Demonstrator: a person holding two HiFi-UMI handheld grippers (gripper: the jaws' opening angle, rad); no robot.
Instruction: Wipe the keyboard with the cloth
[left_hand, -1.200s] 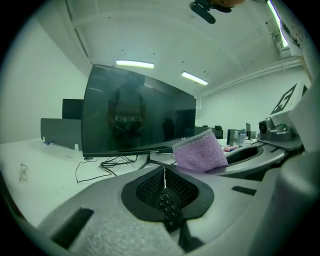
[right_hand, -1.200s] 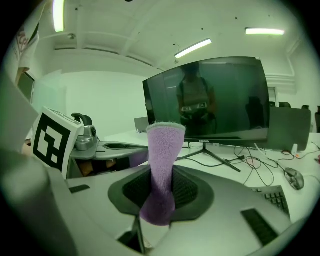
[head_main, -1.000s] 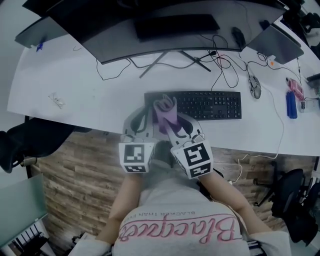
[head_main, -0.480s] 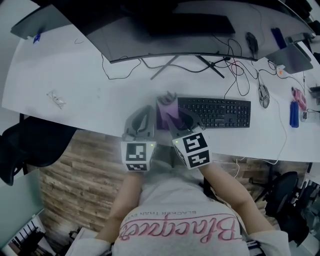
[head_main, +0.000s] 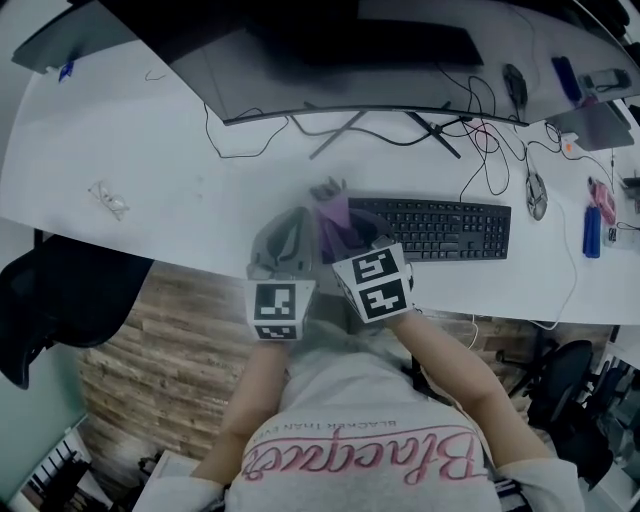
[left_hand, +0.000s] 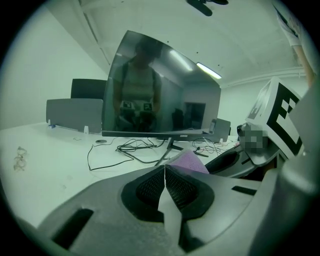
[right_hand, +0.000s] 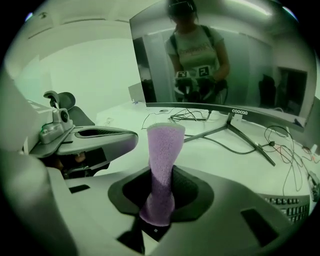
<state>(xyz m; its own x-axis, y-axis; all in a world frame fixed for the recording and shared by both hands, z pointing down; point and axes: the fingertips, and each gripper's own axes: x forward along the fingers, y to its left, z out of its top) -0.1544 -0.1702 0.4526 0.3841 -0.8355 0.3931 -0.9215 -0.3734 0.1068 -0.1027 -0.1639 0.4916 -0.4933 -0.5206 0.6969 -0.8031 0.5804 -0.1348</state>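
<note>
The black keyboard (head_main: 440, 230) lies on the white desk (head_main: 150, 150), below the curved monitor (head_main: 330, 60). A purple cloth (head_main: 336, 214) stands up between the jaws of my right gripper (head_main: 347, 222), which is shut on it at the keyboard's left end. In the right gripper view the cloth (right_hand: 164, 155) rises twisted out of the right gripper (right_hand: 161, 197), and a corner of the keyboard (right_hand: 295, 202) shows at the lower right. My left gripper (head_main: 290, 222) is just left of it, shut and empty. In the left gripper view the left gripper (left_hand: 165, 172) has its pads pressed together, with the cloth (left_hand: 189, 162) just beyond.
Tangled black cables (head_main: 450, 125) run behind the keyboard round the monitor stand. A mouse (head_main: 537, 194) and a blue item (head_main: 588, 232) lie to the right. A small crumpled wrapper (head_main: 108, 198) is at the far left. A black chair (head_main: 60, 300) stands left of the desk edge.
The cloth in my right gripper has moved from over the keyboard's left keys to its left edge. The right gripper has turned. The left gripper stays alongside, shut.
</note>
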